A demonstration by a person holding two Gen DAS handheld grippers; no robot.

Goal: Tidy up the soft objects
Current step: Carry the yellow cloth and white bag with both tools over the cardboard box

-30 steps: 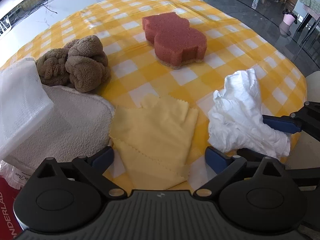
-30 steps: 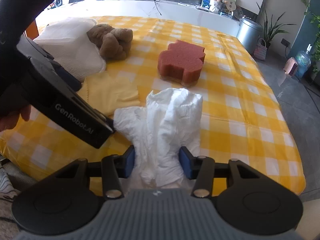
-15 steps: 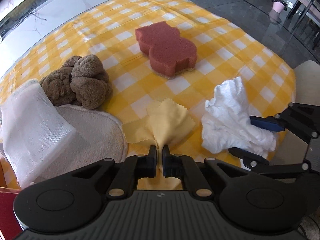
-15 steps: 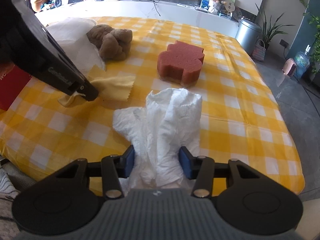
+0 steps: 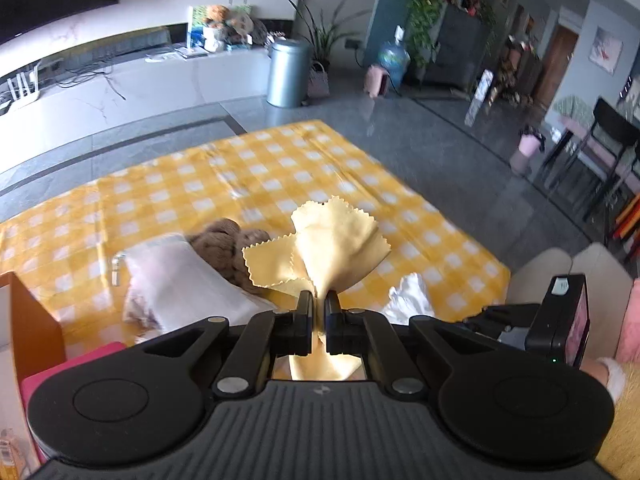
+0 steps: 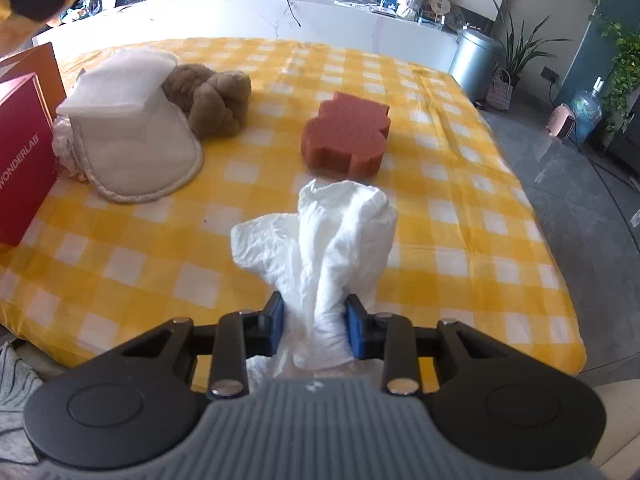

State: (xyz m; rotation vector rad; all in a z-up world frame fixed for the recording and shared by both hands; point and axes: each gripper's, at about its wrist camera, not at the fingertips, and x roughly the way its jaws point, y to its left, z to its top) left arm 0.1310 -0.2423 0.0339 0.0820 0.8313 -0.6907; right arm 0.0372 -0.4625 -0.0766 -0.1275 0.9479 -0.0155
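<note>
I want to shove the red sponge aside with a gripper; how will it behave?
The sponge looks porous, so probably light and squashy. It lies flat and broad, so it should slide, not roll. The tablecloth may bunch under it.

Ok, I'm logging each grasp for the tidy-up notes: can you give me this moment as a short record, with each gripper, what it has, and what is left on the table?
left gripper: shut on the yellow cloth, which hangs clear above the table
right gripper: jaws closing around the white crumpled sheet, which lies on the table
surface: yellow checked tablecloth
left on table: red sponge, brown knotted towel, white folded cloths
beside the pile: red box
</note>
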